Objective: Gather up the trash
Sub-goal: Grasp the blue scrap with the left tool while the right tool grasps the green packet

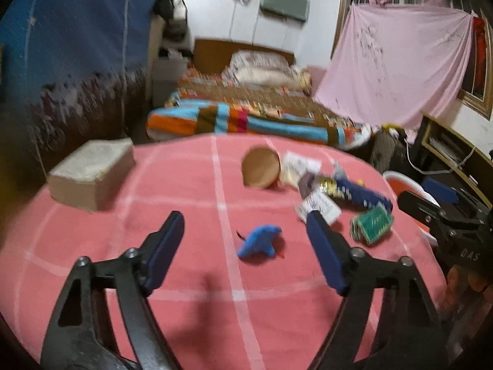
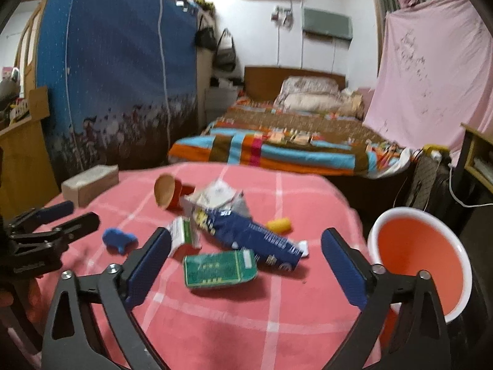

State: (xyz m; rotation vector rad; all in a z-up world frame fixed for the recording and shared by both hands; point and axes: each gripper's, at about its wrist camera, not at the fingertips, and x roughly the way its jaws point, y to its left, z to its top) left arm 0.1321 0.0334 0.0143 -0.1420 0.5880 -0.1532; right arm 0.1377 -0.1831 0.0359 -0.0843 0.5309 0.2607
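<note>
1. We see the left claw (image 1: 243, 231) apart, empty, over the blue toy (image 1: 260, 242).
2. Right claw (image 2: 246, 243) apart, empty, above the green box (image 2: 220, 268).
3. Wrappers (image 2: 246, 234) lie mid-tabletop (image 2: 215, 323); the bucket (image 2: 431, 215) stands right.

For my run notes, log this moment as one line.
stage: approach | left hand-held gripper: open, empty, over blue toy | right hand-held gripper: open, empty, over green box | bin: beside table, empty

A home bedroom is showing here: a made bed (image 2: 289, 148) with pillows (image 2: 311, 92), a fabric wardrobe (image 2: 117, 71), pink curtains (image 2: 431, 71).
</note>
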